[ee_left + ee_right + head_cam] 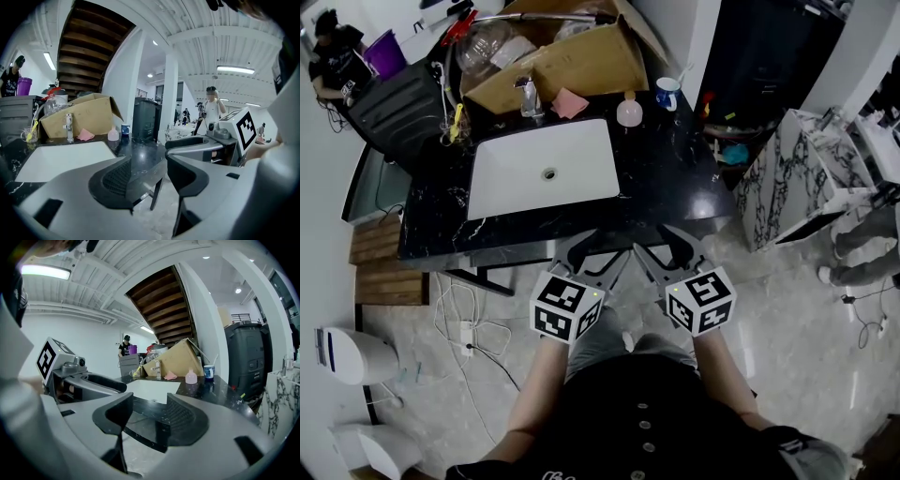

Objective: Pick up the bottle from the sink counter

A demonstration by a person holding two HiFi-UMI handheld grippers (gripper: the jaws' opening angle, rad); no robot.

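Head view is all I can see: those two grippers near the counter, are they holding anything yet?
Observer: No. The left gripper, in its own view, has its jaws apart with nothing between them.
Operator: And the other?
Observer: The right gripper too: jaws apart, empty.
Operator: What's the bottle like side-on?
Observer: The bottle is pale pink, round-bodied and narrow-necked, standing upright beside the mug, apart from it.

The person wears a black shirt [609,412] with small pale buttons [644,427] down its middle; the grey left claw [595,251] and right claw [664,248] have ribbed black pads [117,180] and, at 6 o'clock, cubes [566,306] of black-and-white square markers.
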